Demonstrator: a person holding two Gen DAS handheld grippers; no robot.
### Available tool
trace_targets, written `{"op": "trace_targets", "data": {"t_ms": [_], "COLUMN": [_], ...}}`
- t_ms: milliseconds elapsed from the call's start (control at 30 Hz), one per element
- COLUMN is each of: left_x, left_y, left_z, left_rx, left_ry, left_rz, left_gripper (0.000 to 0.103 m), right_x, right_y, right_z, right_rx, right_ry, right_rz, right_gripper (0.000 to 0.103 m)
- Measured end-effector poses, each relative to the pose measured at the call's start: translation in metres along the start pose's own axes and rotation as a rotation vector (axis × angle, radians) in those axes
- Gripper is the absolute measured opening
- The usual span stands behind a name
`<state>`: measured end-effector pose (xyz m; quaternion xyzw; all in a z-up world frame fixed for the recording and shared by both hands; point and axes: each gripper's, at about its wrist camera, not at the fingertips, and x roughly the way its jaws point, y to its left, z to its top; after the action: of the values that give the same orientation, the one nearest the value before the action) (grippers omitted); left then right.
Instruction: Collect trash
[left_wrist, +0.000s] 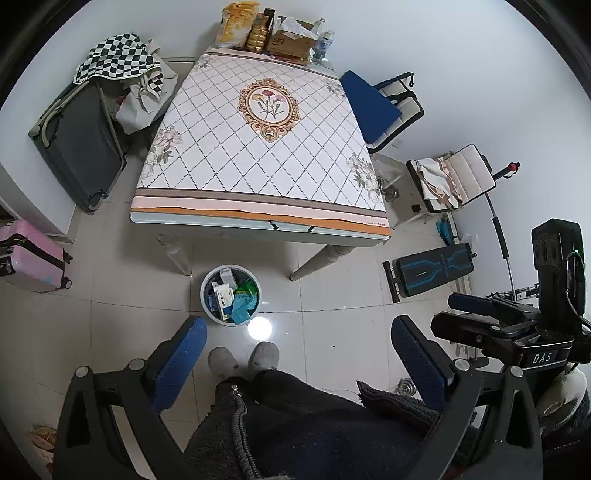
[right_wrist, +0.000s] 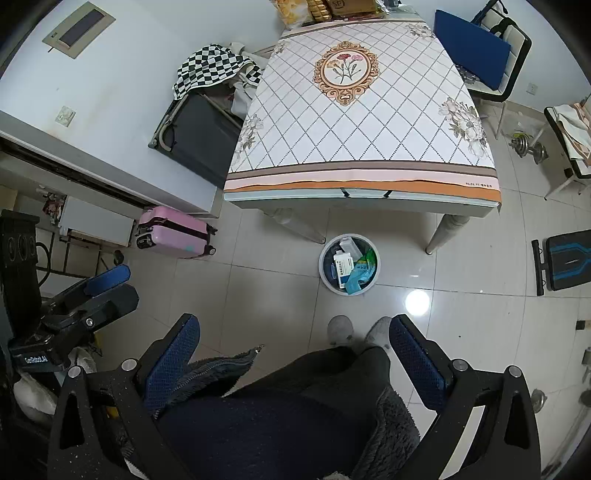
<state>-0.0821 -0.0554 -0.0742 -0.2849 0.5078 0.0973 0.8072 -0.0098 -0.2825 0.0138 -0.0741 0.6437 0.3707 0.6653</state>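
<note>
Both your claws are held high, looking down past your legs and grey slippers (left_wrist: 243, 360) at the tiled floor.

Left claw (left_wrist: 299, 339): released, blue pads wide apart, nothing between them. Right claw (right_wrist: 294, 338): same, spread and holding nothing.

The trash bin (left_wrist: 207, 286) stands upright on the floor, mouth facing up, just in front of the desk's (left_wrist: 258, 155) near edge, between its two front legs. In it, a white box (left_wrist: 224, 298) lies with its long axis running roughly toward you and away. A crumpled teal wrapper (left_wrist: 242, 306) sits beside it on the right, with green packaging behind that.

At the desk's far end stand a cardboard box (left_wrist: 290, 42) and snack bags (left_wrist: 236, 24).

Pink suitcase (right_wrist: 173, 230) is on the floor to your left.
</note>
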Motion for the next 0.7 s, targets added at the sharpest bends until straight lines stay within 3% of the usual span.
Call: {"op": "trace_targets", "data": {"t_ms": [700], "left_x": [0.0025], "left_y": [-0.0091], "left_z": [-0.0069], "left_rx": [-0.001], "left_ry": [0.013], "left_rz": [-0.016], "left_gripper": [0.102], "right_x": [-0.0039], "right_y": [-0.0048], "right_z": [-0.0066], "right_rx": [0.016], "right_ry": [0.0], "right_rz": [0.001], "right_gripper": [0.103]}}
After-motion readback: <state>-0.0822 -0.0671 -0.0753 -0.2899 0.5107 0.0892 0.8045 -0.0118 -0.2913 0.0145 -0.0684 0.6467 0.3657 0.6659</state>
